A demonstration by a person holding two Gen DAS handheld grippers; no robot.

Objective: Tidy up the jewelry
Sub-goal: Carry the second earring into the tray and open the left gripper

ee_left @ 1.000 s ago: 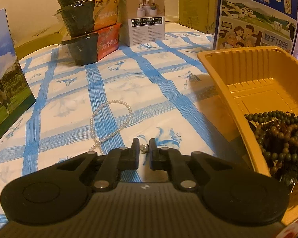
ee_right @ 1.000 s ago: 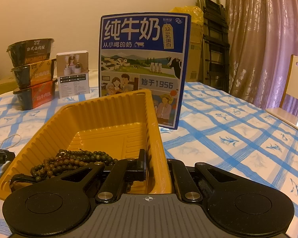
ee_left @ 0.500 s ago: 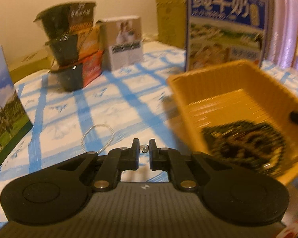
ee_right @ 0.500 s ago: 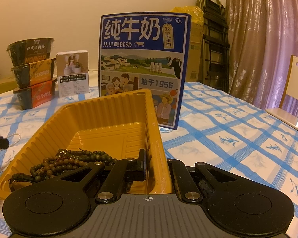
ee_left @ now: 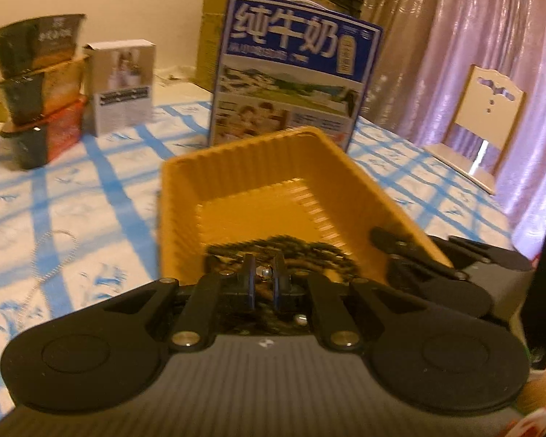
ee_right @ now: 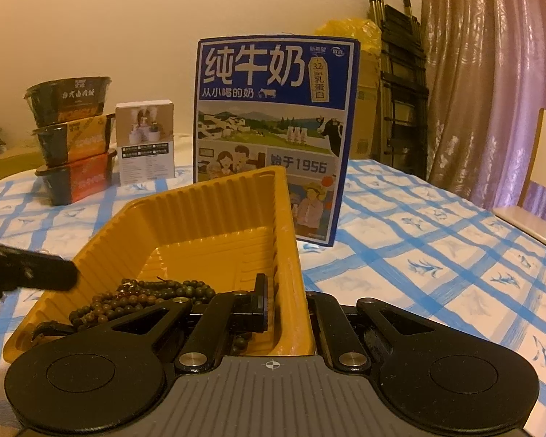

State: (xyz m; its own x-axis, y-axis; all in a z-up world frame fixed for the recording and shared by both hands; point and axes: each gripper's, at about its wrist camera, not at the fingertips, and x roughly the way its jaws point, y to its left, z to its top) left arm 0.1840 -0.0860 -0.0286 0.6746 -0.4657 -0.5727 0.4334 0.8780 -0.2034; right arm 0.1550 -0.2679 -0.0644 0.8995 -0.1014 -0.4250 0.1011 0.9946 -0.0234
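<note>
Currently my left gripper (ee_left: 265,281) pinches a small silvery bead-like jewelry piece (ee_left: 264,272) between its tips, above the near end of the ribbed yellow plastic tray (ee_left: 185,196); I judge this the carry-over for a drop. My right gripper (ee_right: 285,304) is pressed together on the tray's near right wall, one finger inside and one outside, presumably to steady the light tray.

Dark brown and green wooden bead strands (ee_right: 142,296) already lie heaped at the tray's near end; the far half of the floor, toward 12 o'clock, is bare, so there is room to release there. A thin white pearl necklace (ee_left: 51,255) lies on the blue-checked tablecloth (ee_left: 102,196) at 9 o'clock of the tray, apart from it.

Edges: the tall blue milk carton (ee_right: 273,127) stands just behind the tray at 12 o'clock. The right gripper occupies 3 o'clock, limiting approach there. The view is blurred.
</note>
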